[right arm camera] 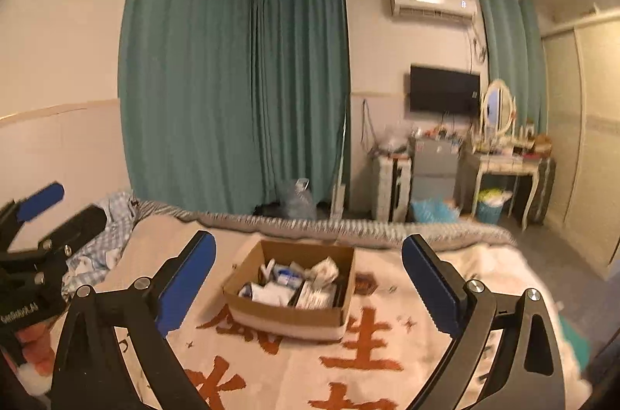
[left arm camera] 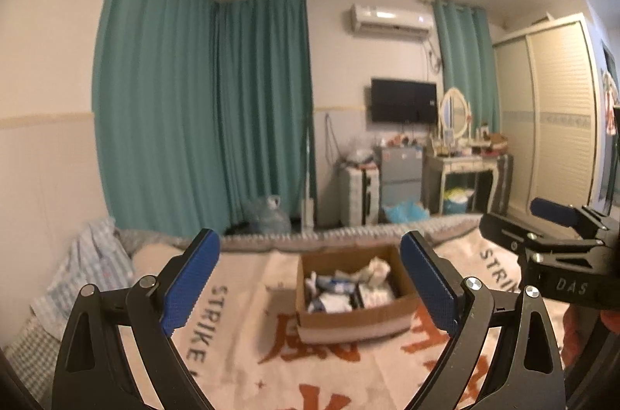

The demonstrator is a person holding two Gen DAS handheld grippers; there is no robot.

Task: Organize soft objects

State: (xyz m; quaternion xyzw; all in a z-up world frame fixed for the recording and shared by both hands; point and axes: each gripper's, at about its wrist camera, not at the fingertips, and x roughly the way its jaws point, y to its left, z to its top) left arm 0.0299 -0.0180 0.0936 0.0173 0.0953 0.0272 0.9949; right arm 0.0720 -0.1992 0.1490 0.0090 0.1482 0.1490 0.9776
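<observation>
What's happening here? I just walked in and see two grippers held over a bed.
A person holds a gripper in each hand above a bed covered by a printed blanket. The left gripper and the right gripper are both open and empty, touching nothing. Ahead of them on the blanket sits an open cardboard box holding a jumble of white and blue soft items. Nothing has been picked up yet.

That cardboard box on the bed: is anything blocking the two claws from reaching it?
Nothing visible does. The cardboard box sits open-topped on the printed blanket, with only bare blanket between it and the open left claw and open right claw.
</observation>
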